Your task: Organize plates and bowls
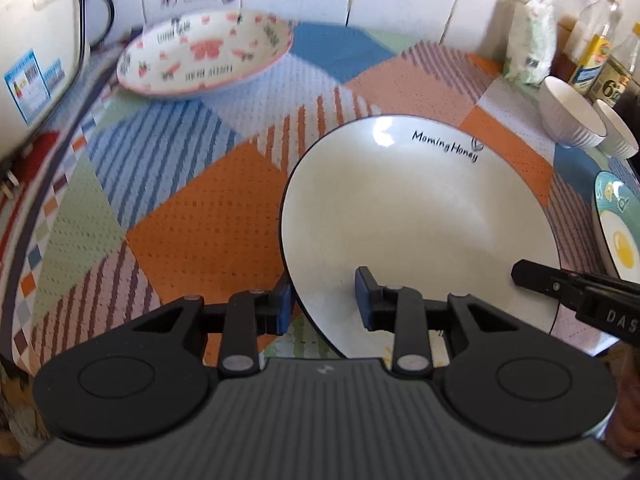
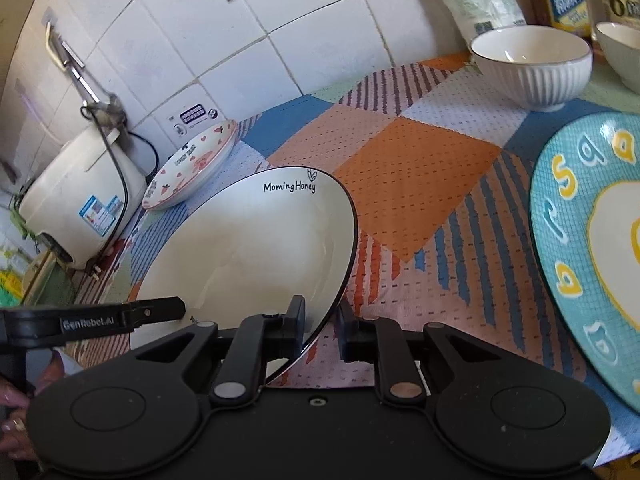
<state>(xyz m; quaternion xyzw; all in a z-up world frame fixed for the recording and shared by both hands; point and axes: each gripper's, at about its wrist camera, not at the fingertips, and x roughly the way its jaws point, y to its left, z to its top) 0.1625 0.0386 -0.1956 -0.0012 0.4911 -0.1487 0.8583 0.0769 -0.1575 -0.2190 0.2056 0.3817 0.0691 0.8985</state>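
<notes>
**Currently: both grippers clamped on the Morning Honey plate**

Left gripper (image 1: 326,300) pinches the near-left rim of the white plate (image 1: 420,216), angled down steeply. Plate sits mid-mat (image 1: 208,232), near edge apparently lifted. Likely glazed ceramic: stiff, slick, chippable, so grip rim only. Right gripper (image 2: 322,326) is closed on the near-right rim, angled shallower.

The left gripper (image 1: 325,300) points steeply down, its two fingers closed on the near left rim of the white plate (image 1: 420,220), one finger above, one beneath. The right gripper (image 2: 320,322) tilts down less steeply and is clamped tight on the plate's near right rim. A hand (image 2: 12,412) grips the left tool's handle.
</notes>
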